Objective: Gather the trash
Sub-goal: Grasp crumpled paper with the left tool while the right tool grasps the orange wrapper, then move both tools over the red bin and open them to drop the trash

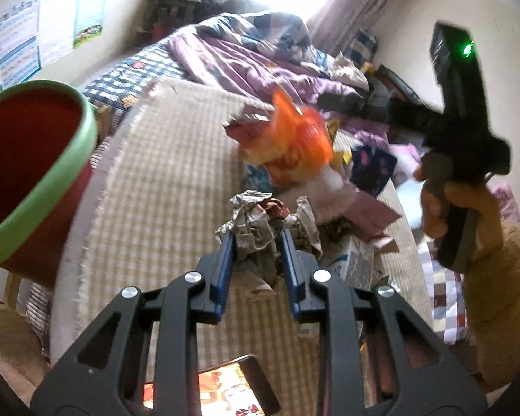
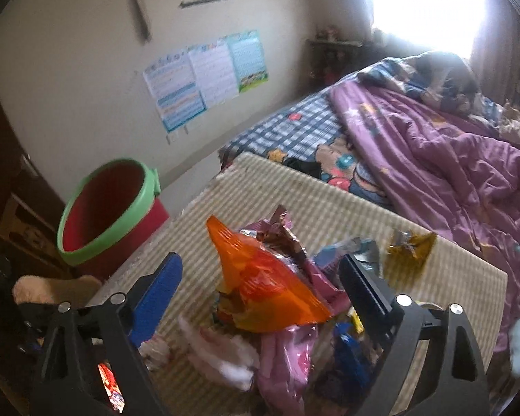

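Left gripper (image 1: 256,242) over checked mat (image 1: 162,180)

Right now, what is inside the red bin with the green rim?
The red bin shows only bare red inner wall; no trash is visible. Its bottom is hidden behind the green rim.

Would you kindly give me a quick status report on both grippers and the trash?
Left gripper shut on crumpled paper. Right gripper open around orange wrapper, not gripping. Bin open, left of pile.
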